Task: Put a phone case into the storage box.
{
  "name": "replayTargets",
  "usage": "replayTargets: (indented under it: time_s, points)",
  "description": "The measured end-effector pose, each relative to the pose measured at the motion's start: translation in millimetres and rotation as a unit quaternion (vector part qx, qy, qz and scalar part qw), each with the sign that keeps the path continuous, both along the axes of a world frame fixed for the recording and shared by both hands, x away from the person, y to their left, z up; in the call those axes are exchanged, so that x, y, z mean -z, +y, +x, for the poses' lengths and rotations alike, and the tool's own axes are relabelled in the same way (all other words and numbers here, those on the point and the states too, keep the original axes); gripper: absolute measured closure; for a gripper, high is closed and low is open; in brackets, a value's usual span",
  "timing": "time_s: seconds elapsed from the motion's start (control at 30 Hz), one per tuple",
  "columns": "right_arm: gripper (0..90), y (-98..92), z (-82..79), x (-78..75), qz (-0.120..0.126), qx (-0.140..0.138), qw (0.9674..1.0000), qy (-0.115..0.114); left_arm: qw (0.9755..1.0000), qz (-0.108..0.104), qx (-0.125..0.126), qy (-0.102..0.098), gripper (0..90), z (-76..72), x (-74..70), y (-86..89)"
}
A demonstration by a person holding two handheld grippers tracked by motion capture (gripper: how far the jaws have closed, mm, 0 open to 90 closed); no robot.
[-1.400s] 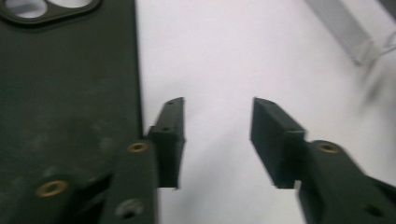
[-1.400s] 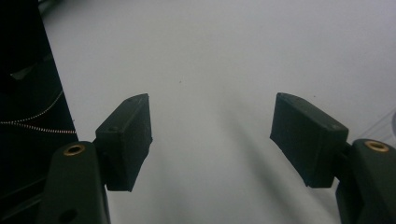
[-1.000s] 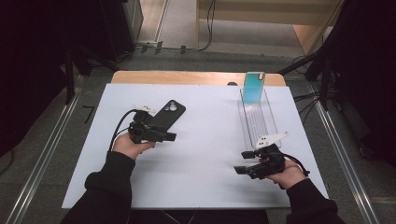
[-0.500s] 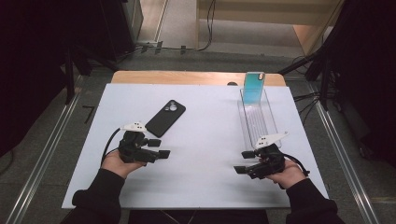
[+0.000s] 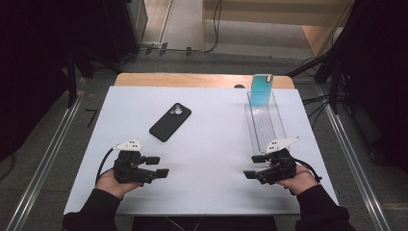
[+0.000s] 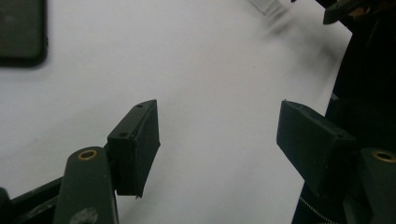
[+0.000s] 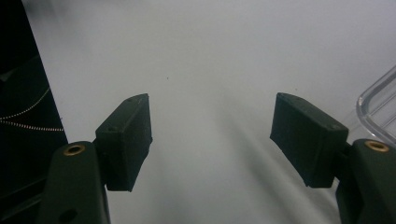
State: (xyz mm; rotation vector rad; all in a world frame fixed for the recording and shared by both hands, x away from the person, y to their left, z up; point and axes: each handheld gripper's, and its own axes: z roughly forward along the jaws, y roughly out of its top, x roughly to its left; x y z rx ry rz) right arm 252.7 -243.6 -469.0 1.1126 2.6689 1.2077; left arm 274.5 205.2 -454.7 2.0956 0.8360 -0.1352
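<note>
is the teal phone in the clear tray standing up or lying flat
Standing up. In the high view the teal phone leans upright at the far end of the clear tray, its face toward the camera, rising above the rim.

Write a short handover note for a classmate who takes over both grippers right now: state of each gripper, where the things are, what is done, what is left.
Left gripper: open, holding nothing, near the table's front left.
Right gripper: open, holding nothing, by the near end of the clear tray.
Black phone: flat on the table, beyond the left gripper, untouched.
Teal phone: propped upright at the tray's far end.
Done: one phone in the tray.
Left: probably the black phone.
</note>
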Motion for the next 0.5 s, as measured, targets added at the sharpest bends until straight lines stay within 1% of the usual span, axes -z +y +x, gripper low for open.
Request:
replayTargets:
  time_s: [0.07,0.13,0.23,0.33,0.37,0.43,0.5]
  points:
    - [27.1,-0.8,0.1,0.3,0.000,0.000,1.0000,-0.001,1.0000,0.005,0.003,-0.001,30.4,-3.0,0.5,1.1]
    - [27.1,-0.6,-0.1,1.3,-0.004,0.000,1.0000,0.002,1.0000,0.004,0.004,-0.002,30.4,-3.8,0.7,2.0]
    - [27.1,1.0,0.0,1.8,-0.006,-0.003,1.0000,0.004,1.0000,0.002,-0.002,-0.003,30.4,-1.7,-0.6,2.4]
    - [27.0,1.6,0.2,2.2,-0.005,-0.006,1.0000,0.003,0.9999,-0.001,-0.011,-0.005,30.4,4.1,-3.0,2.8]
    - [27.0,1.7,0.3,2.3,-0.005,-0.006,1.0000,0.003,0.9999,-0.001,-0.013,-0.010,30.4,6.5,-3.9,3.1]
    - [27.1,1.5,0.5,2.4,-0.004,-0.007,1.0000,0.003,0.9997,-0.001,-0.018,-0.014,30.3,10.9,-5.7,3.8]
    - [27.1,1.3,0.4,2.0,-0.004,-0.005,1.0000,0.004,0.9994,0.002,-0.025,-0.022,30.3,15.2,-7.6,4.3]
